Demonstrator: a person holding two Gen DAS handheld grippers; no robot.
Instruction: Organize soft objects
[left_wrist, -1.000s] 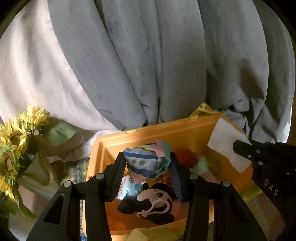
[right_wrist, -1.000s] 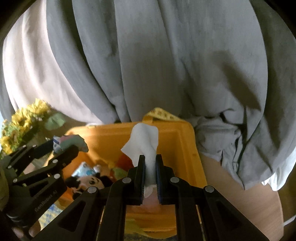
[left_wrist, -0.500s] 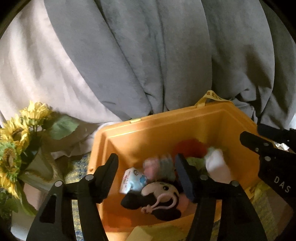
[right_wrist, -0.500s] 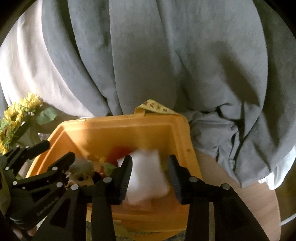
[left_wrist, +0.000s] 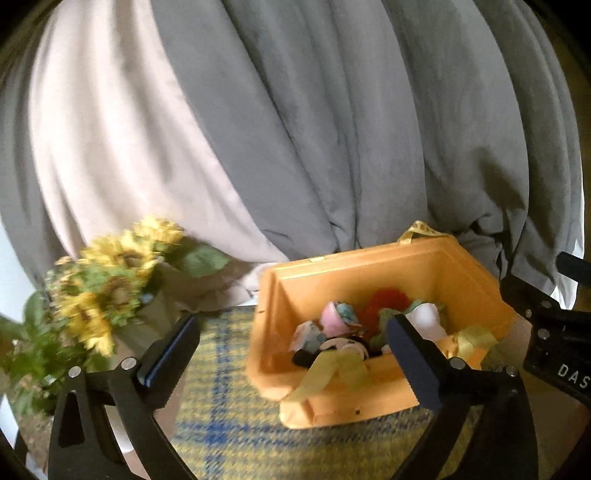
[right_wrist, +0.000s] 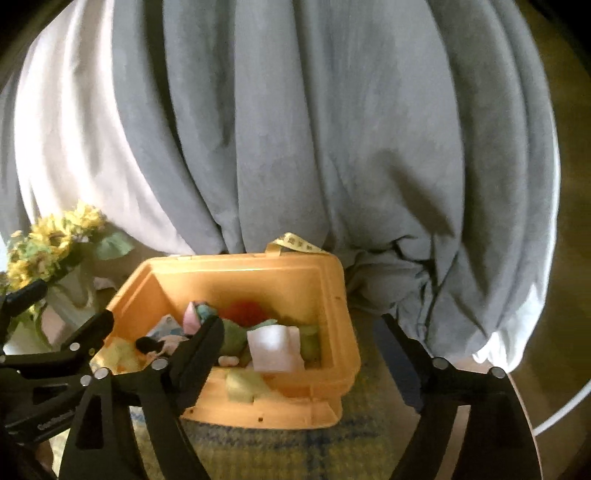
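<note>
An orange plastic bin (left_wrist: 373, 266) (right_wrist: 334, 295) stands on a yellow and blue plaid cloth (left_wrist: 229, 424). Inside lie several soft things: a pastel striped cloth bundle (left_wrist: 338, 314) (right_wrist: 195, 314), a black-and-white mouse plush (left_wrist: 340, 347), something red (left_wrist: 384, 301) (right_wrist: 245, 310) and a white cloth (right_wrist: 275, 349) (left_wrist: 426, 317). My left gripper (left_wrist: 291, 350) hangs in front of the bin, its jaws still opening with nothing between them. My right gripper (right_wrist: 299, 354) is also opening and empty, with the white cloth lying in the bin beyond its fingers.
Grey and white curtains (left_wrist: 295, 129) hang close behind the bin. A bunch of sunflowers in a pale wrap (left_wrist: 107, 291) (right_wrist: 48, 243) stands to the left. A yellow tape strip (right_wrist: 295, 243) hangs at the bin's back rim. Bare wooden tabletop (right_wrist: 524, 402) shows at right.
Both grippers opened and dropped their loads into the bin: the striped bundle from the left, the white cloth from the right. Both then pulled back and up from the bin.
</note>
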